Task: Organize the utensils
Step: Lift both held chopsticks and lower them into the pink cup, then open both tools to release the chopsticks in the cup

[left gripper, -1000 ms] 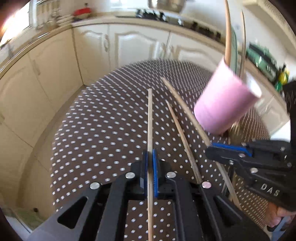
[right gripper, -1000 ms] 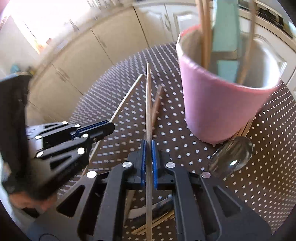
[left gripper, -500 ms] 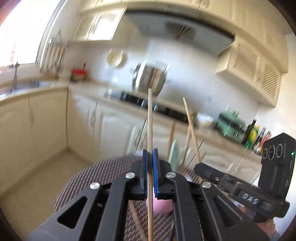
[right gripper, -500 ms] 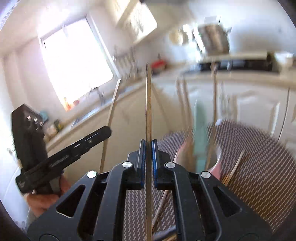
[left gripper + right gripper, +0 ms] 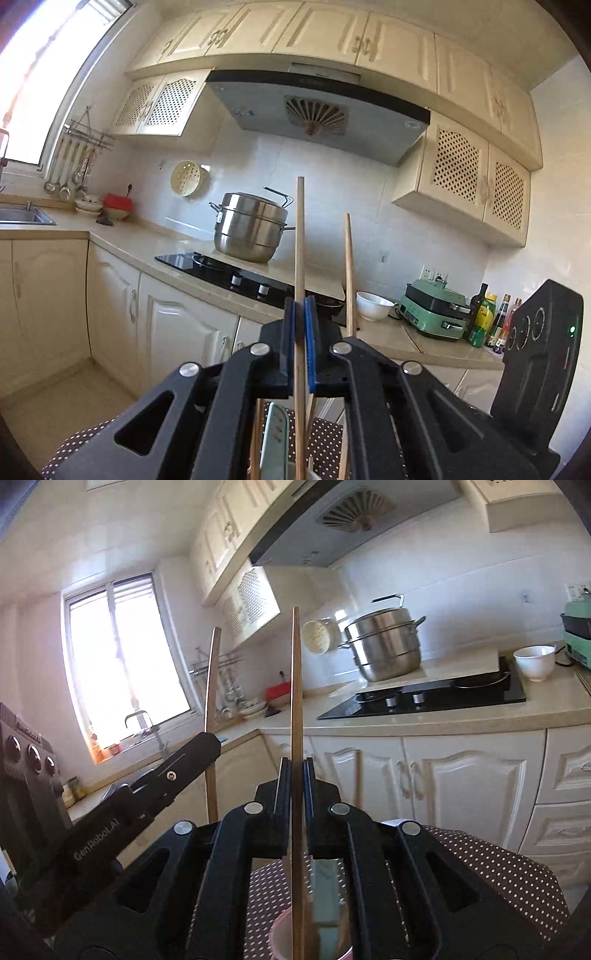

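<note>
My left gripper [image 5: 300,306] is shut on a wooden chopstick [image 5: 300,236] held upright. My right gripper [image 5: 295,768] is shut on another wooden chopstick [image 5: 295,686], also upright. Each view shows the other gripper's chopstick beside it: the right one in the left wrist view [image 5: 348,269], the left one in the right wrist view [image 5: 212,716]. Below the jaws, the pink cup [image 5: 277,938] stands on the dotted brown table [image 5: 498,878], with a pale green utensil [image 5: 327,897] in it. The lower chopstick ends reach down toward the cup.
Behind are a kitchen counter [image 5: 155,243] with a black hob [image 5: 221,267], a steel steamer pot [image 5: 251,229], a white bowl [image 5: 373,304], a green appliance [image 5: 436,314] and bottles [image 5: 484,317]. Cream cabinets [image 5: 461,775] stand below.
Both grippers have tilted up from pointing at the table to pointing at the kitchen wall, turning their chopsticks upright above the pink cup. Both stay shut on their chopsticks.
</note>
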